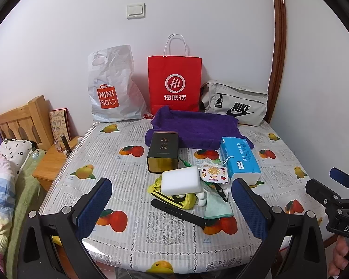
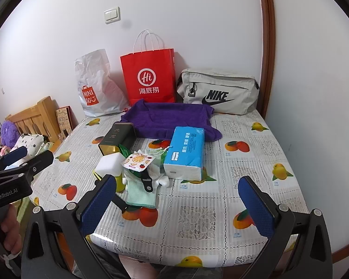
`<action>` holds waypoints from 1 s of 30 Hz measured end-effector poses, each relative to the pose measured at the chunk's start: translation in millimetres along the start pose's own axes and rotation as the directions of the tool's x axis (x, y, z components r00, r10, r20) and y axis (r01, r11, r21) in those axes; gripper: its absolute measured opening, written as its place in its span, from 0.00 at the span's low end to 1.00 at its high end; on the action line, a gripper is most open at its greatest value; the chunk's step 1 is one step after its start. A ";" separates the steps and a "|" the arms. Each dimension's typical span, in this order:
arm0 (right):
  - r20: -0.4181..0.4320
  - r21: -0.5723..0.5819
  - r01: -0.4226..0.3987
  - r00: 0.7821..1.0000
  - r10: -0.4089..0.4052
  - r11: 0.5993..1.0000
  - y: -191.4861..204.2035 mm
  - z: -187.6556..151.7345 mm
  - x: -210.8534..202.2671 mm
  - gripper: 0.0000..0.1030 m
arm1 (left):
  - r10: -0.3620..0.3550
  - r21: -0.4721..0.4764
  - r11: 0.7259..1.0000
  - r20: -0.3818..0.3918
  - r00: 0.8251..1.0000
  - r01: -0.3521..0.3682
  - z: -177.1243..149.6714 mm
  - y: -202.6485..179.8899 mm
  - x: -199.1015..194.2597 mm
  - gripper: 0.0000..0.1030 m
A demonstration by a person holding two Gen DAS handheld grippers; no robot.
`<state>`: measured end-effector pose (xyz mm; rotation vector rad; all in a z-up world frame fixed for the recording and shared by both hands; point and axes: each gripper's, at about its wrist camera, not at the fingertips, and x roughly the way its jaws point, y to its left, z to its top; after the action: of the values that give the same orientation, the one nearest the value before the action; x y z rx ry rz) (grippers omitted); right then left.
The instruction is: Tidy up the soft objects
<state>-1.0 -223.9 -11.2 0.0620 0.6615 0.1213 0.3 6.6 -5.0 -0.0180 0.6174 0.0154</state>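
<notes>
i am holding both tools over the near edge of the table, tilted down toward it. my left gripper is standing wide, nothing between its blue pads. my right gripper is standing just as wide, also empty; in the left wrist view its tip is showing off to the right.

the soft things are lying in a small heap ahead of the left gripper, just past its fingertips, and ahead-left of the right gripper. a white sponge block is resting on top of a yellow-green cloth. touching its right side is a small fruit-print pouch. a pale green cloth is lying nearer to me, with a black strap running across the tablecloth beside it. small white pieces are in the heap too; i cannot tell what they are.

beyond the heap a dark tin is lying on its side, and right of it a blue tissue pack. farther ahead a purple towel is spreading flat.

against the wall, farthest from both tools, are standing a white plastic bag, a red paper bag and a grey nike pouch.
</notes>
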 end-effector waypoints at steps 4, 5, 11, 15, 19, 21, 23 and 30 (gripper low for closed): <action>-0.001 0.001 -0.001 1.000 0.001 1.000 0.2 -0.1 -0.1 1.00 | -0.001 -0.002 1.000 0.001 1.000 0.001 -0.7 1.3 0.0 1.00; -0.001 0.000 -0.001 1.000 0.001 1.000 0.3 -0.1 -0.2 1.00 | -0.001 -0.002 1.000 0.002 1.000 0.001 -1.5 1.3 -0.2 1.00; 0.001 0.000 -0.003 1.000 0.003 1.000 -0.3 0.2 -1.0 1.00 | 0.002 -0.004 1.000 0.003 1.000 -0.002 -2.2 2.0 -0.9 1.00; 0.003 0.000 -0.003 1.000 0.003 1.000 -0.4 0.3 -2.9 1.00 | 0.002 -0.002 1.000 0.003 1.000 -0.002 -2.8 2.2 -1.0 1.00; 0.003 0.000 -0.004 1.000 0.004 1.000 -0.7 0.2 -3.1 1.00 | 0.001 -0.005 1.000 0.004 1.000 -0.001 -2.6 2.5 -1.0 1.00; 0.005 -0.001 -0.003 1.000 0.003 1.000 -0.3 -0.3 -3.0 1.00 | 0.000 -0.004 1.000 0.004 1.000 0.000 -2.7 2.4 -0.9 1.00; 0.004 -0.001 -0.004 1.000 0.004 1.000 -0.7 0.0 -3.1 1.00 | 0.001 -0.003 1.000 0.004 1.000 -0.001 -2.5 2.0 -1.0 1.00; 0.005 -0.001 -0.003 1.000 0.003 1.000 -0.1 -0.1 -2.9 1.00 | 0.001 -0.003 1.000 0.004 1.000 -0.001 -2.4 1.8 -1.1 1.00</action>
<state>-3.3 -224.4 -9.5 0.0622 0.6564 0.1248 -2.0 8.4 -6.3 -0.0211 0.6129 0.0171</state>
